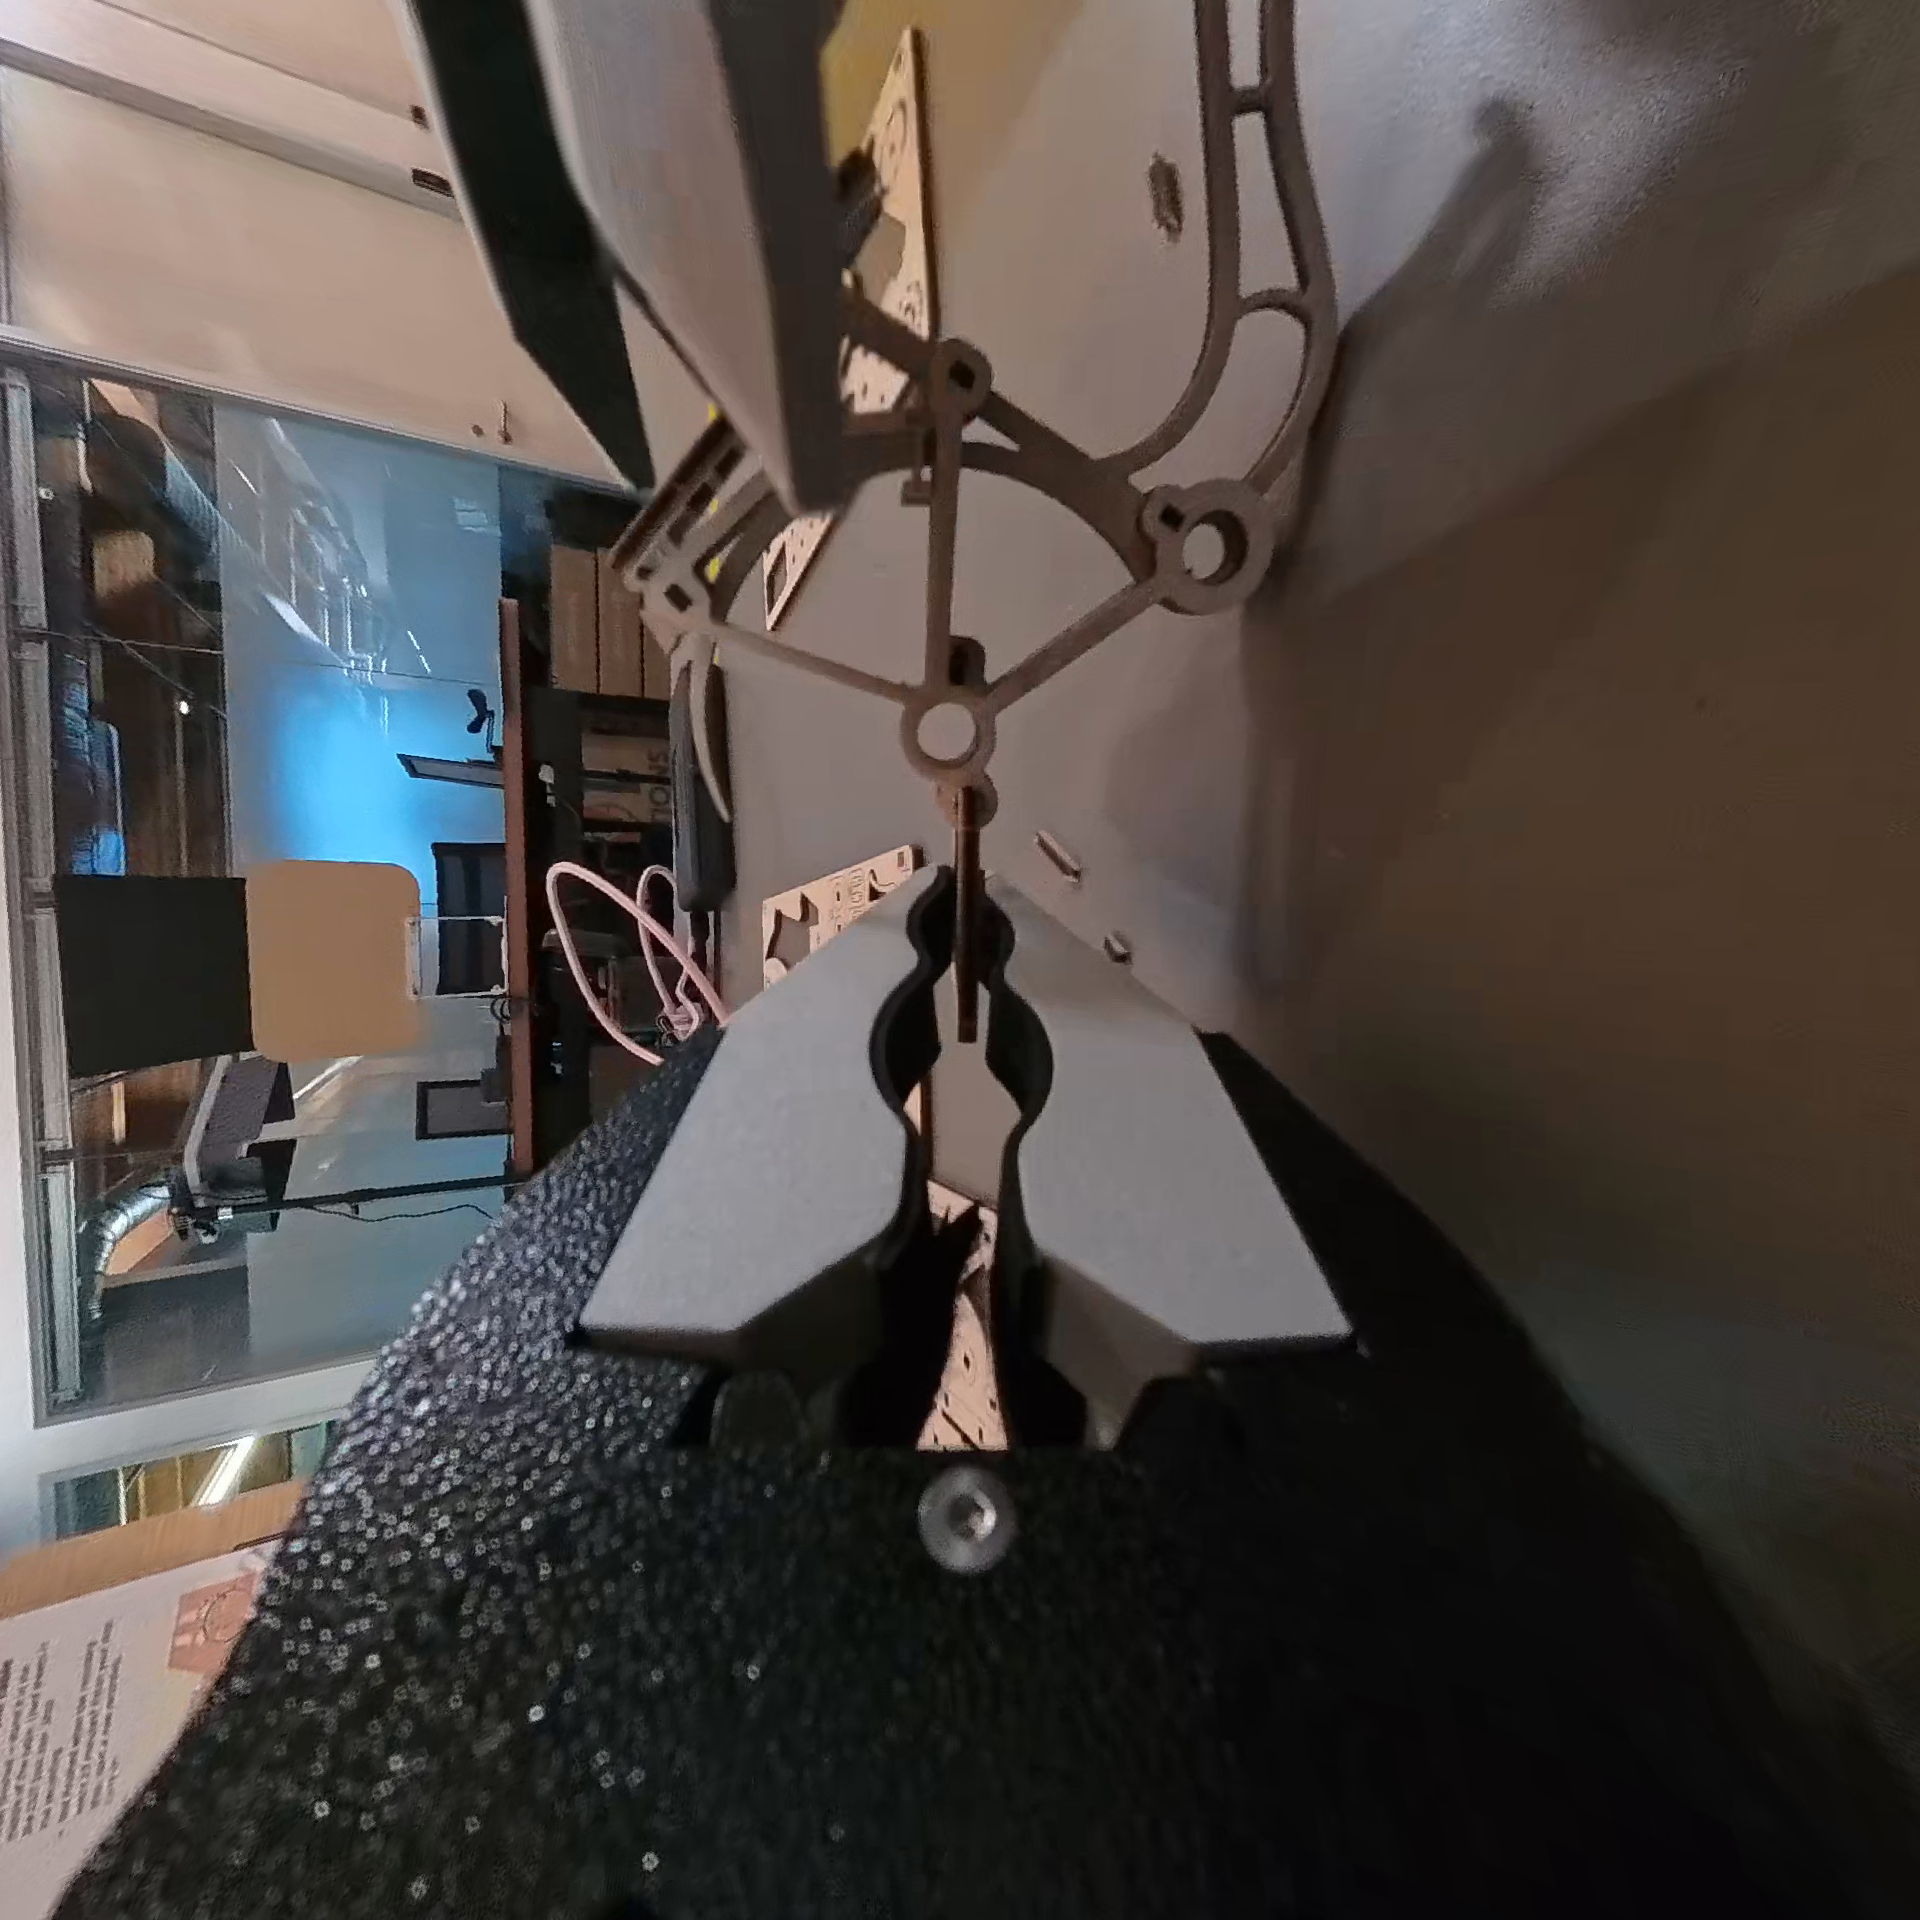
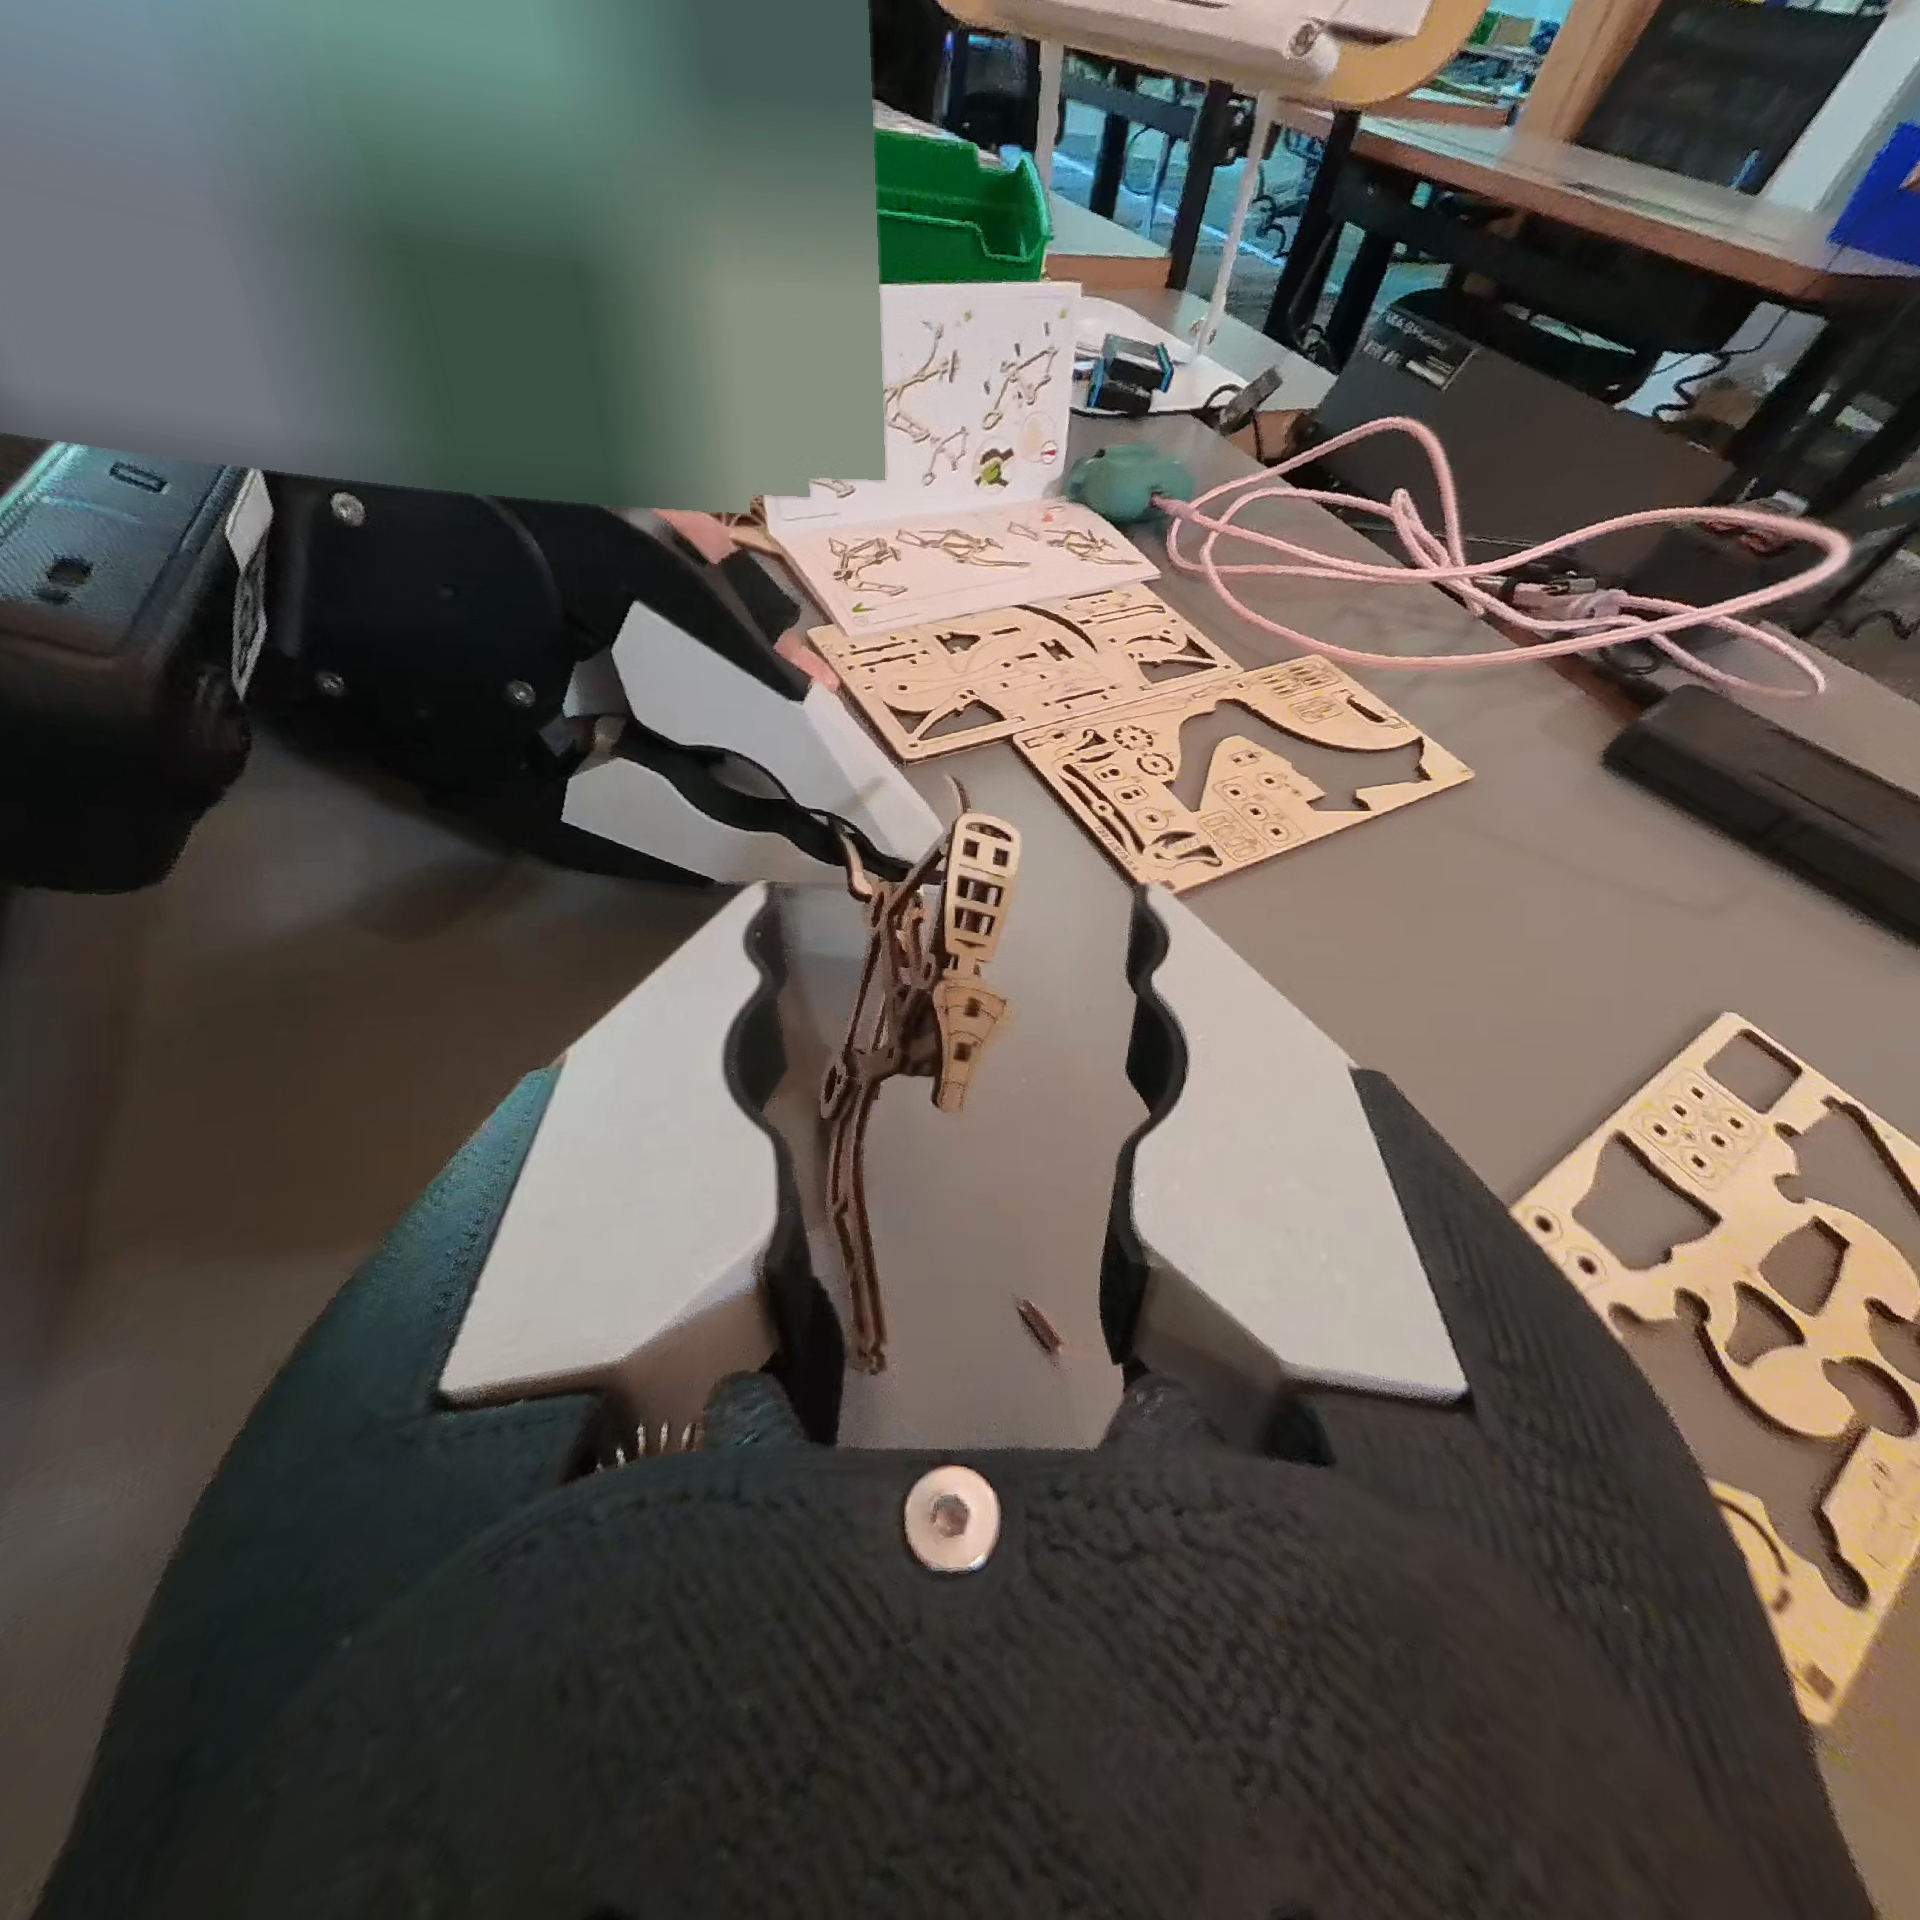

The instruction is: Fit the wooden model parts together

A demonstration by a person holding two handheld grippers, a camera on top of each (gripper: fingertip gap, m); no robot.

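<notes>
Left claw (image 1: 968, 914) pinches wooden model (image 1: 1049, 582); right claw (image 2: 951, 945) straddles it, spread.

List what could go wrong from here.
1. The left claw pinches the thin wooden model by one edge only; it may twist or snap.
2. The right claw is open around the model; shutting it could crush the slender struts.
3. A small loose part lies on the table, easily knocked away.

Left tongs (image 1: 964, 935) clamp wooden model (image 1: 1049, 582) edge above grey table (image 1: 1558, 727).

Lab/workshop: grey worktable (image 2: 1558, 935), green bin (image 2: 956, 208), pink cable (image 2: 1507, 561), more benches behind.
</notes>
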